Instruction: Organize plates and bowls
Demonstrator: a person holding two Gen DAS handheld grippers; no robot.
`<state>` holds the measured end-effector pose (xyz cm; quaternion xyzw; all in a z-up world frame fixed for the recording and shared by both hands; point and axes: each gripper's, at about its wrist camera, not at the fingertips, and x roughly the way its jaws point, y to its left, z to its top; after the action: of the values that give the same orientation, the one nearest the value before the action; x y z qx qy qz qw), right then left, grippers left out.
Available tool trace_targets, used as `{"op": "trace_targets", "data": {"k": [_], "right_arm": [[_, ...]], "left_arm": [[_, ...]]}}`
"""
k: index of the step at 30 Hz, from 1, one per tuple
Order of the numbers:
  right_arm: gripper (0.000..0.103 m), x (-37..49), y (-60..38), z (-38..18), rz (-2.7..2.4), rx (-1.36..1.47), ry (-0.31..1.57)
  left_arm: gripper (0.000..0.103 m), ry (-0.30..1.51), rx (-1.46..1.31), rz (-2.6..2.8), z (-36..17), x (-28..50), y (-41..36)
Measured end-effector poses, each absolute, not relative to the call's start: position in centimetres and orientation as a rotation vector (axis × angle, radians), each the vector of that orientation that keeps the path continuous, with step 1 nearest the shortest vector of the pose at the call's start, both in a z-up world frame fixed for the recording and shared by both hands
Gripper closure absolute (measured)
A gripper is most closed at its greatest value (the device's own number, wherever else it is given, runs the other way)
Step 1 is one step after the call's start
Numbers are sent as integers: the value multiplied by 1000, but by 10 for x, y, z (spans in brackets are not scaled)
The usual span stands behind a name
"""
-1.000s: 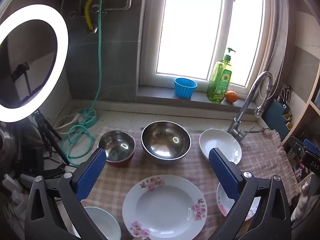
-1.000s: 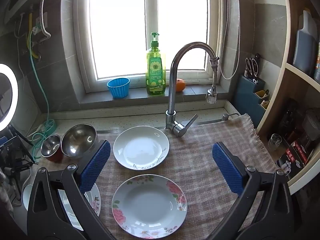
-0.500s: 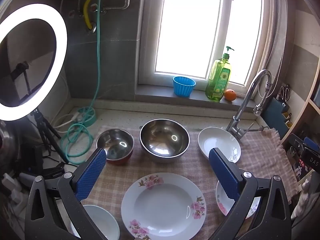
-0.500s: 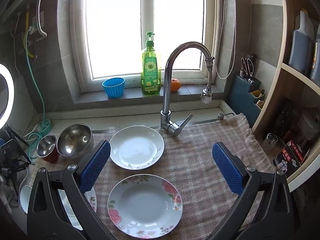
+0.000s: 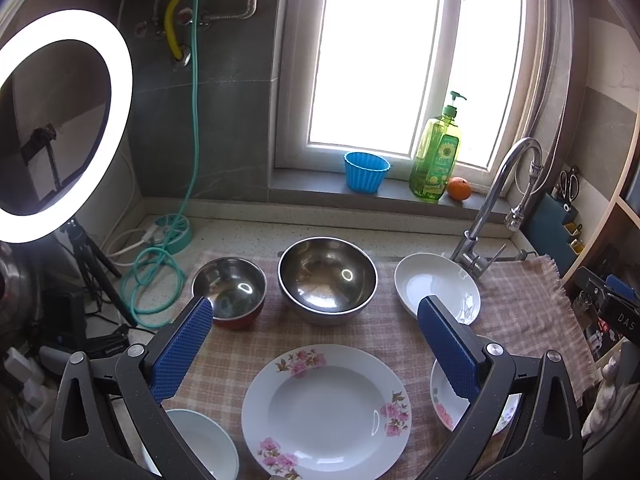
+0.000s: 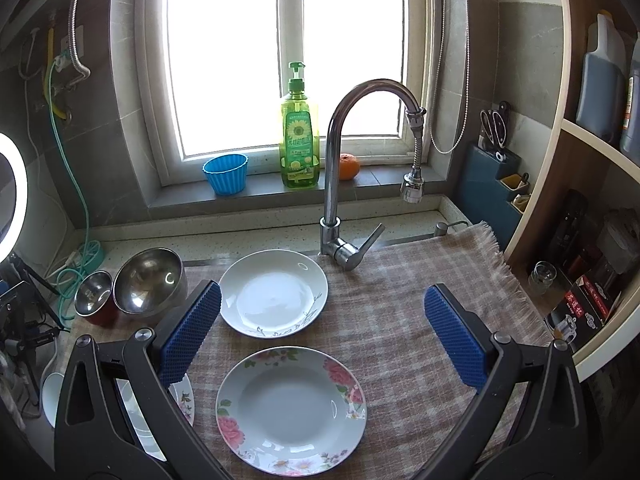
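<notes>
At the far left, the ring light [image 5: 60, 120] stands lit beside the counter [image 5: 240, 236], with a coiled green hose [image 5: 152, 280] lying near its tripod. At the near left edge sits a small white bowl [image 5: 200, 444], partly behind my left finger.

On the checked cloth [image 5: 532, 300], far row, left to right: the small steel bowl [image 5: 229, 292] with a red outer wall, the large steel bowl [image 5: 327, 278] just beside it, then the plain white plate [image 5: 436, 286] next to the faucet [image 5: 492, 204] base. All three stand upright and apart from my tools.

My left hand-held gripper [image 5: 316, 344] hangs above the near row with its jaws spread wide and nothing between them. Below that gap lies the large floral plate [image 5: 326, 410].

To its right is the second floral plate [image 6: 291, 410], directly near-side of the white plate. My right hand-held gripper [image 6: 324, 336] hovers over these two plates, jaws likewise wide apart and holding nothing.

On the windowsill, left to right: a blue cup [image 6: 225, 173], a green soap bottle [image 6: 299, 136] and an orange [image 6: 349, 166]. At the far right, a knife block [image 6: 488, 184] stands against the wall, and shelves [image 6: 580, 136] carry dark bottles.
</notes>
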<state>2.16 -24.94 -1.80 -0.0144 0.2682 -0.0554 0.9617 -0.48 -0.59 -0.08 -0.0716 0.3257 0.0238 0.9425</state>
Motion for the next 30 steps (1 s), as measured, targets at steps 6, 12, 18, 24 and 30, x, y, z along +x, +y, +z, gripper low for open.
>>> {"op": "trace_targets", "data": {"k": [6, 12, 18, 24, 30], "right_arm": [[0, 21, -250, -19, -110, -25, 544], [0, 22, -250, -19, -110, -25, 546], [0, 21, -250, -20, -112, -25, 548], [0, 21, -250, -21, -115, -25, 549], [0, 22, -250, -22, -111, -23, 552]], "left_arm": [[1, 664, -144, 49, 0, -4, -7], [1, 665, -146, 44, 1, -3, -6], [1, 665, -143, 42, 1, -4, -6], [1, 666, -145, 40, 1, -3, -7], [1, 665, -145, 41, 0, -4, -6]]}}
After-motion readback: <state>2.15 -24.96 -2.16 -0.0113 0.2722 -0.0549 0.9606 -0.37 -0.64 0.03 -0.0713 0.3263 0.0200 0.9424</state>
